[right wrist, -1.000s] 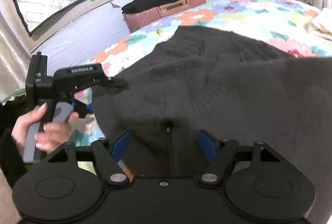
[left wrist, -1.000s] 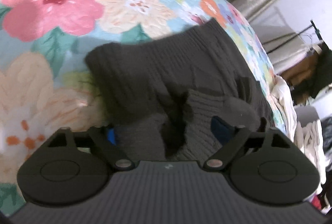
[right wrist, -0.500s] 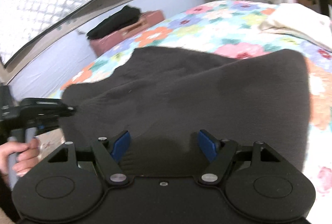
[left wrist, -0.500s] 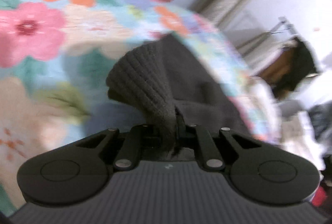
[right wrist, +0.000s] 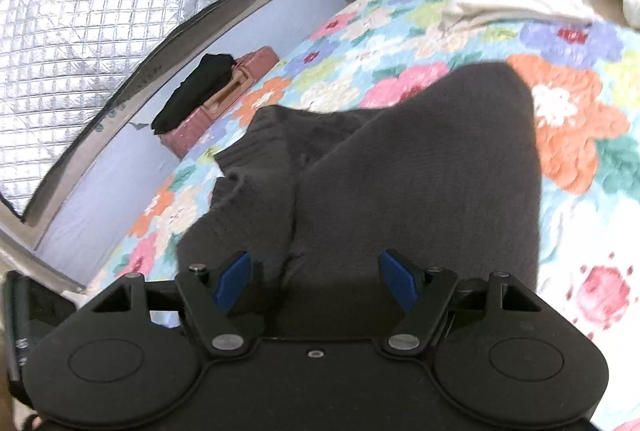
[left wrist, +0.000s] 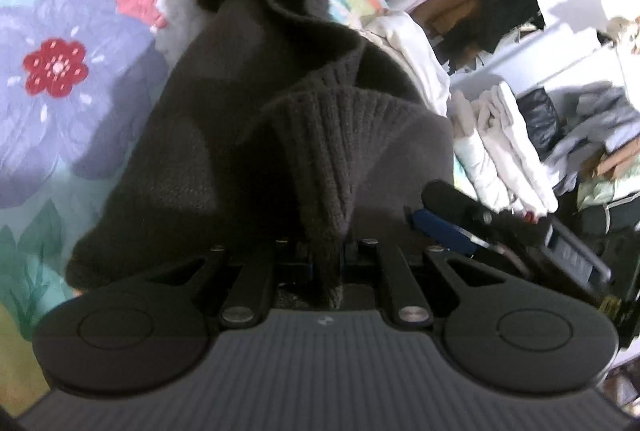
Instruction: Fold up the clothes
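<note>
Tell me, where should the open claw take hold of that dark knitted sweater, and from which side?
Probably the near edge of the dark sweater, straight ahead of the right claw. The fabric lies flat on the floral bedspread and already runs between the spread blue pads, so coming low from the near side and closing there looks simplest. The left claw is already shut on a ribbed edge.

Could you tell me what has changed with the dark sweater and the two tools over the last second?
The left tool closed on the ribbed edge of the dark sweater and carried it across over the garment, starting a fold. The right tool stayed open with the sweater between its blue pads. The floral bedspread is unchanged.
</note>
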A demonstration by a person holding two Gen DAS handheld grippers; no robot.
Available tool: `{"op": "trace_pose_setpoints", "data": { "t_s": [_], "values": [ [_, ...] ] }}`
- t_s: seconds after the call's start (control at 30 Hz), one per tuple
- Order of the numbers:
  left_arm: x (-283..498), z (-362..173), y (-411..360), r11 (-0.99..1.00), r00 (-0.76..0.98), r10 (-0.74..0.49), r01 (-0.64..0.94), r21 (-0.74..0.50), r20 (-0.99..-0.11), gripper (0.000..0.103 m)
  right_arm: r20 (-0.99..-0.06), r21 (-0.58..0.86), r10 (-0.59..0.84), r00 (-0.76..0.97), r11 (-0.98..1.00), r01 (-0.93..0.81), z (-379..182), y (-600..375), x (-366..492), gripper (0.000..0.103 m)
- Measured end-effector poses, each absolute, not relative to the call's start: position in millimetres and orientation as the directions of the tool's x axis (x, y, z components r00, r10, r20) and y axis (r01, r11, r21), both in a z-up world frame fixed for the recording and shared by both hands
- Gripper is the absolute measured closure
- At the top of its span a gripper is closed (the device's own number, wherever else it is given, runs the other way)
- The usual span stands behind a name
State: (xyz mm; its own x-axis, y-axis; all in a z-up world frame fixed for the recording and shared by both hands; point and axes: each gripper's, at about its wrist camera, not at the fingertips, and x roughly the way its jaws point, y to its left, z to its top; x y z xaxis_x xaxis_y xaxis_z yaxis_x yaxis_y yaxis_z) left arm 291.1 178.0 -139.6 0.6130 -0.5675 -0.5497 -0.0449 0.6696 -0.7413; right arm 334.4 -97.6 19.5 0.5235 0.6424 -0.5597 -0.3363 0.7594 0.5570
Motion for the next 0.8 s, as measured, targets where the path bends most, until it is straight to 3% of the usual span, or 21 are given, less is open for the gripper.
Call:
{"op": "trace_pose_setpoints", "data": {
  "t_s": [0.13, 0.23, 0.3, 0.5, 0.57, 0.63, 0.67, 0.7, 0.77, 0.8],
  "values": [
    [293.3, -142.2, 182.7, 0.662, 0.608, -0.571, -0.056, -0.748, -0.551, 0.093, -0.553, 0.610, 0.687, 0.471, 0.719, -0.332, 13.4, -85.8, 340.5, 0.024],
    [291.5, -141.8, 179.9, 0.690, 0.605, -0.556, -0.047, -0.722, -0.570, 0.093, -0.555, 0.682, 0.730, 0.398, 0.674, -0.286, 13.0, -72.6, 351.2, 0.014],
    [288.5, -138.8, 177.2, 0.721, 0.610, -0.538, -0.025, -0.692, -0.582, 0.093, -0.565, 0.711, 0.753, 0.336, 0.652, -0.264, 15.9, -59.0, 359.7, 0.012],
    [277.9, -122.6, 154.9, 0.860, 0.658, -0.436, 0.104, -0.500, -0.614, 0.091, -0.679, 0.594, 0.686, 0.262, 0.722, -0.355, 23.5, -10.2, 379.9, 0.010],
    [274.9, -123.0, 156.0, 0.858, 0.680, -0.431, 0.105, -0.503, -0.593, 0.086, -0.714, 0.557, 0.661, 0.232, 0.736, -0.385, 18.8, 0.9, 382.8, 0.011],
    [276.1, -126.9, 162.8, 0.823, 0.667, -0.479, 0.115, -0.556, -0.571, 0.067, -0.734, 0.528, 0.650, 0.197, 0.728, -0.437, 12.1, 8.0, 381.1, 0.020],
    [277.6, -127.9, 165.6, 0.811, 0.657, -0.494, 0.113, -0.574, -0.569, 0.063, -0.742, 0.512, 0.643, 0.190, 0.726, -0.460, 9.6, 10.1, 379.1, 0.045],
    [279.6, -128.5, 168.1, 0.802, 0.649, -0.505, 0.109, -0.588, -0.568, 0.061, -0.738, 0.509, 0.647, 0.194, 0.722, -0.469, 8.1, 9.2, 378.5, 0.063],
    [284.3, -126.0, 169.5, 0.804, 0.622, -0.521, 0.129, -0.580, -0.584, 0.056, -0.723, 0.511, 0.659, 0.207, 0.712, -0.481, 5.5, 6.0, 378.4, 0.082],
    [285.4, -123.2, 170.0, 0.806, 0.612, -0.528, 0.143, -0.574, -0.589, 0.051, -0.715, 0.513, 0.665, 0.215, 0.709, -0.484, 5.1, 2.3, 378.2, 0.085]
  ]
}}
